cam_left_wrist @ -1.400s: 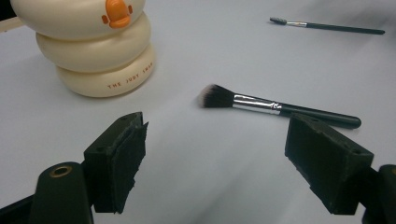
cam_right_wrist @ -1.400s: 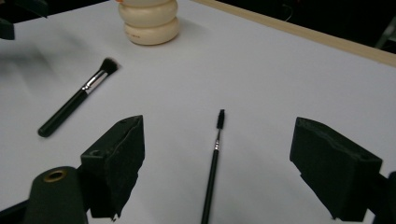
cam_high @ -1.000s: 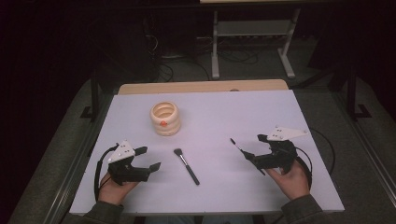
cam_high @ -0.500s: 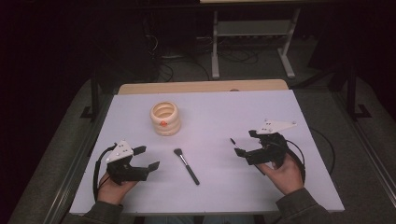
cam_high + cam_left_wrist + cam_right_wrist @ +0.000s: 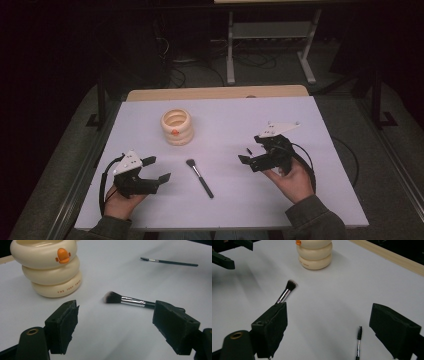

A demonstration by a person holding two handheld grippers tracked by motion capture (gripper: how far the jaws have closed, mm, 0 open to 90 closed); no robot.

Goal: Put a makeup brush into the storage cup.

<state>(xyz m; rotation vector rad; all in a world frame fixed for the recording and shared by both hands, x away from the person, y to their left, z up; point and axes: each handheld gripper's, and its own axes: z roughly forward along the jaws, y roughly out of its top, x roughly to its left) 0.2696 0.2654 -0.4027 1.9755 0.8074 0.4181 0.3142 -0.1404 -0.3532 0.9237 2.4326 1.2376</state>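
- We work at a pale lavender-white table [image 5: 225, 120] in a dark room, with a wooden edge strip at its far side and a metal stand on the floor beyond.
- Our left gripper [image 5: 150, 170] is at the near left of the table, held in the left hand [image 5: 120, 200]. Its jaws are spread wide with nothing between them.
- Seen in the left gripper view, a makeup brush [image 5: 130, 300] lies flat on the table just ahead of our left jaws. Its fluffy head sits between the two jaw lines, and its dark handle runs behind the right-hand jaw.
- Ahead of the left-hand jaw of that gripper stands a cream pot made of three stacked rings [image 5: 47, 267], upright, with a small orange duck mark on its top ring. It is apart from the brush.
- Our right gripper [image 5: 247, 156] is lifted over the right half of the table in the right hand [image 5: 292, 175]. Its jaws are also wide open and hold nothing.
- In the right gripper view, a thin black mascara wand [image 5: 358, 340] lies on the table between our right jaws, nearer the right-hand one, its bristled tip pointing away. Neither jaw touches it.
- From that view the makeup brush lies beyond the left-hand jaw, and the ringed pot stands farther ahead.
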